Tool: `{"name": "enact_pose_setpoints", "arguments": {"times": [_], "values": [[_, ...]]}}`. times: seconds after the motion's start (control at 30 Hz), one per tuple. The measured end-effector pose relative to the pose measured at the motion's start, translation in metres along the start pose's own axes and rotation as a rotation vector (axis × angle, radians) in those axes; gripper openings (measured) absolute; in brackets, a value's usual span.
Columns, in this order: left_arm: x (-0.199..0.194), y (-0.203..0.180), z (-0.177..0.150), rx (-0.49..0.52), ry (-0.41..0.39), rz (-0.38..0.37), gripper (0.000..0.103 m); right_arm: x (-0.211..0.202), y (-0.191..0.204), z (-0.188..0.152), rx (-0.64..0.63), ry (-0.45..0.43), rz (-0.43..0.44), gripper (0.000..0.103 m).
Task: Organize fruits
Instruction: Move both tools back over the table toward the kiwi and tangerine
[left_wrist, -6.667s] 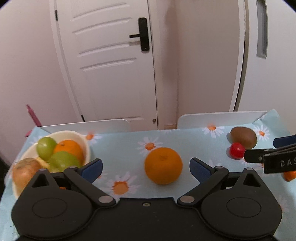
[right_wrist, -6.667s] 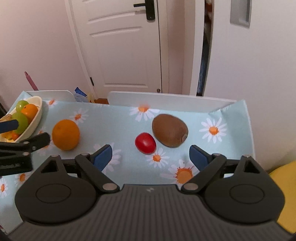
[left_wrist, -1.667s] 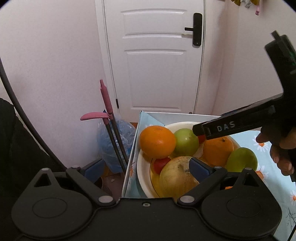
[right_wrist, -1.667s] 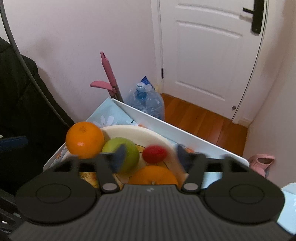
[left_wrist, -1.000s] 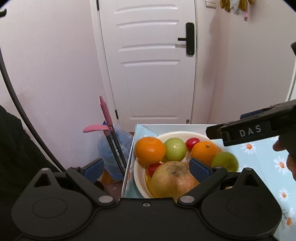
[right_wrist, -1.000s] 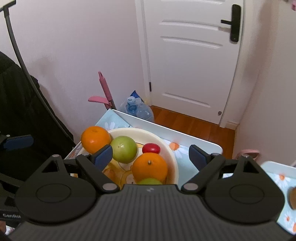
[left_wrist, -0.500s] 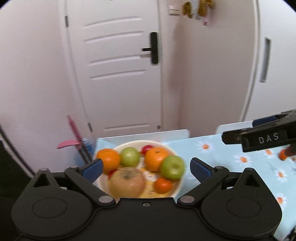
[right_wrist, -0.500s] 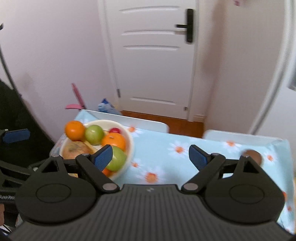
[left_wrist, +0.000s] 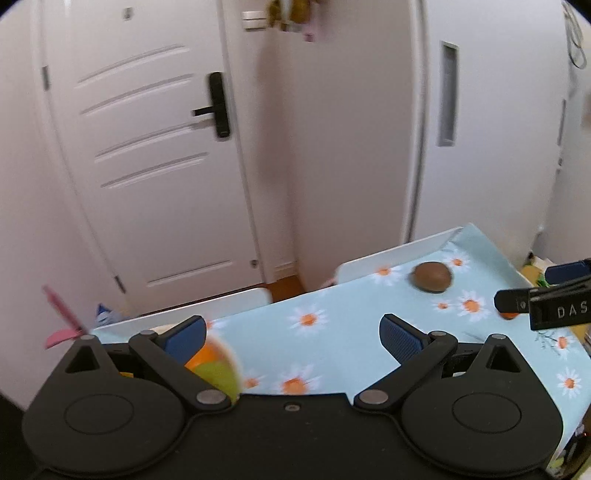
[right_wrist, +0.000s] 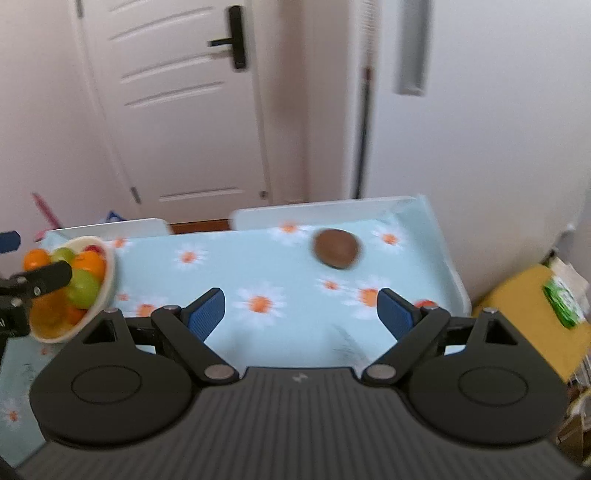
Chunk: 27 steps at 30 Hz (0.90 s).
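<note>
Daisy-print tabletop (right_wrist: 229, 273) sitting before white door (right_wrist: 177, 103); kiwi (right_wrist: 336, 248) lying alone; both tools (left_wrist: 291, 334) (right_wrist: 300, 308) hanging spread w/ nothing gripped.

Kiwi (right_wrist: 335, 248): brown, oval, lies alone on the daisy-print cloth near the far right corner of the table; also visible from the left wrist (left_wrist: 432, 277). Well apart from the bowl.

Bowl (right_wrist: 107, 284): cream, at the table's left end, heaped with fruit. Contents: oranges (right_wrist: 88, 264), green apples (right_wrist: 84, 288), one small red fruit (right_wrist: 94, 249) at the far rim. View blurred.

Small orange-red fruit (right_wrist: 424, 304) near the right edge, mostly hidden.
</note>
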<state>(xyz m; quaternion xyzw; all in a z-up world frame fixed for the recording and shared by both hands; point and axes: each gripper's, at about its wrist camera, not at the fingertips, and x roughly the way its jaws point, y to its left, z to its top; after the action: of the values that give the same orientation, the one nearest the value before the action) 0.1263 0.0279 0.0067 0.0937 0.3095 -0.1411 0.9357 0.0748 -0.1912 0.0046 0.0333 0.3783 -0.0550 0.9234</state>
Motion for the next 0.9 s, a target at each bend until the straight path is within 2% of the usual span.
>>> {"name": "enact_pose_setpoints", "arguments": {"times": [0.2,0.4,0.9], "values": [[0.037,-0.046,0.022,0.045,0.009,-0.057,0.102,0.017,-0.048,-0.01,0.062,0.026,-0.06,0.103],[0.081,-0.082,0.033,0.069,0.046,-0.112,0.102,0.04,-0.077,-0.023,0.112,0.063,-0.086,0.102],[0.186,-0.151,0.043,0.141,0.125,-0.193,0.1,0.093,-0.095,-0.039,0.181,0.116,-0.086,0.098]]}}
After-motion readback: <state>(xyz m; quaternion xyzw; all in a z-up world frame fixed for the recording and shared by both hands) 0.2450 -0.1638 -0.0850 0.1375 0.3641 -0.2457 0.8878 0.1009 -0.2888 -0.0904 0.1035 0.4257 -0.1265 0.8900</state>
